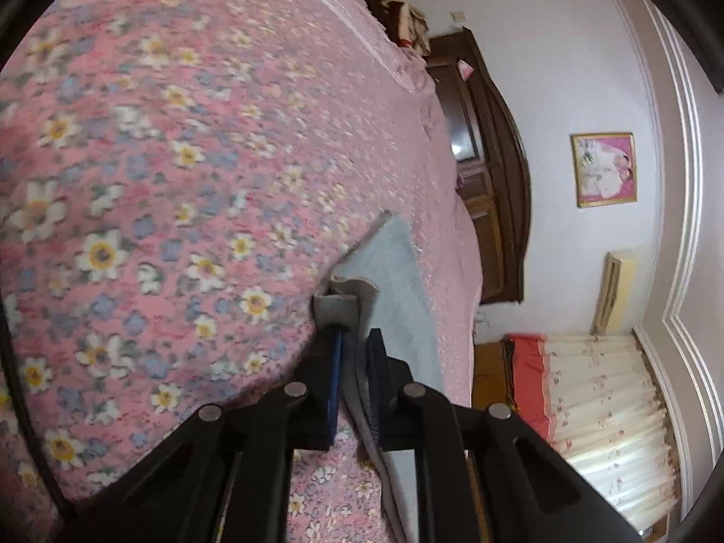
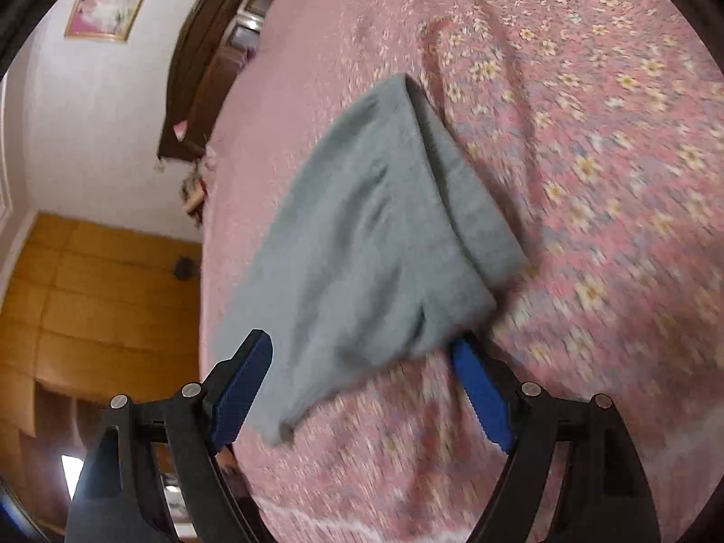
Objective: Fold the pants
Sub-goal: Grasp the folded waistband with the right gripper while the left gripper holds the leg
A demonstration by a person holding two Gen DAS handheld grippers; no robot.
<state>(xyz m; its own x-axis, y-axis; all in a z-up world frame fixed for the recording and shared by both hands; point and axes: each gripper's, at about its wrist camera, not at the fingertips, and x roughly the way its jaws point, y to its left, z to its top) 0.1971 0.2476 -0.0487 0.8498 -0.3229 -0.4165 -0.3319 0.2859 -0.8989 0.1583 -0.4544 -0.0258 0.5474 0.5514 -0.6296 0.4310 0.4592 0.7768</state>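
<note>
Pants [image 2: 362, 235], grey, lie on the pink flowered bedspread [image 2: 588, 181], near the edge of the bed that faces the wooden floor [image 2: 99, 294].

Left wrist view: the left gripper [image 1: 355, 339] has its blue pads clamped on a bunched edge of the grey cloth, which passes between the jaws and lifts in a small fold at the tips. Whether this edge is waistband or hem cannot be told.

Right wrist view: the right gripper [image 2: 362, 362] stands wide, jaws apart on either side of the near edge of the garment, pressing on nothing.

Progress, as judged: one layer already appears doubled over along the right side, so folding looks begun but not finished; a neat, compact stack is not yet present. One edge is secured; the other remains to be taken.

Orientation: in the right wrist view the long axis runs away from the gripper, the narrow end pointing toward the dark wooden headboard [image 2: 203, 68].
</note>
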